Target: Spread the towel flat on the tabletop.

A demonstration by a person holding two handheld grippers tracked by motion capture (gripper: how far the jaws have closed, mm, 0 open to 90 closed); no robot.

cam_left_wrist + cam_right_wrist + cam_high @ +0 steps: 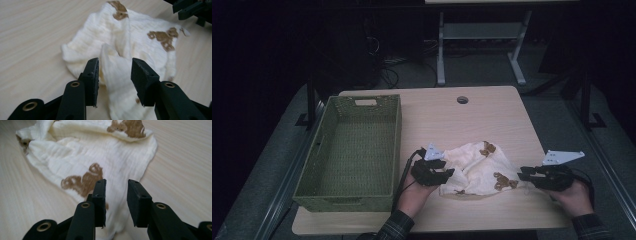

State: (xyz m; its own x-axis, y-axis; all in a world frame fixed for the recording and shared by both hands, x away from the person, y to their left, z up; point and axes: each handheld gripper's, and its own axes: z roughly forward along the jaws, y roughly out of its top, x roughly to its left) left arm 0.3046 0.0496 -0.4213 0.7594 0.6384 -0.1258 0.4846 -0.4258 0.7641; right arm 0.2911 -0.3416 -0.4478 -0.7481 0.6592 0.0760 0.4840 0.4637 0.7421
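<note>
We see a cream cloth [477,170] with a fine ribbed weave, printed with brown animal shapes. It lies crumpled on the pale wooden bench [492,115], toward the near edge, just right of the middle. It is loosely bunched rather than spread flat, with soft folds and a raised ridge on its left side. One brown print sits near its far edge, another near its right side.
</note>
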